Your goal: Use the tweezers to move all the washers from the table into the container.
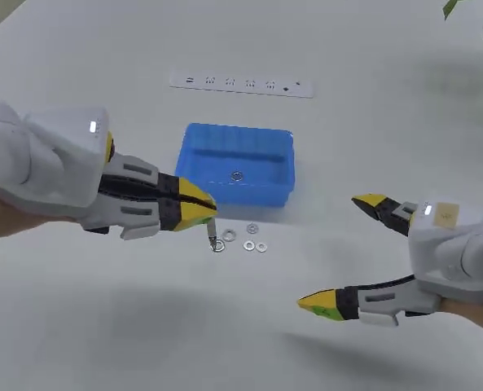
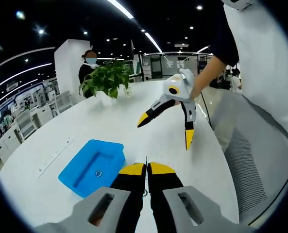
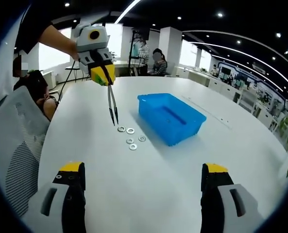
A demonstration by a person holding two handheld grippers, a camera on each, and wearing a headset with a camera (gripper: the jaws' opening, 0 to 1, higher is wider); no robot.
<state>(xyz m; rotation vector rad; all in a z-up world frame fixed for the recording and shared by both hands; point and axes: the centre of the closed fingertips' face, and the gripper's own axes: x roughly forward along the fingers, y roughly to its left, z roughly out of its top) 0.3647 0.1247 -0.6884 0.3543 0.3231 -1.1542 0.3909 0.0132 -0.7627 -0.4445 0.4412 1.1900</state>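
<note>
left gripper [image 1: 199, 204]: jaws closed on the top end of the tweezers [image 1: 211, 230], whose tips point down at the table [image 1: 103, 326]. the tips sit at the left edge of the loose washers [image 1: 248, 245], right by the leftmost washer [image 1: 217, 246]. touching or just above: cannot tell. nothing seems pinched between the tips yet.

right gripper [image 1: 344, 252]: jaws spread wide, holding nothing. it hangs over bare table to the right, well apart from the washers.

count on the table: five, in a small cluster just near of the blue container [image 1: 241, 194]. the right gripper view gives the same five.

the container is open-topped, with one washer inside [image 1: 237, 176] lying flat on its floor. a power strip [image 1: 241, 84] lies farther back.

progress, as judged: one of six visible washers is in and five are left, so it is early in the task. the step in hand looks like the pick of the leftmost washer, followed by a short carry far and right over the container wall.
</note>
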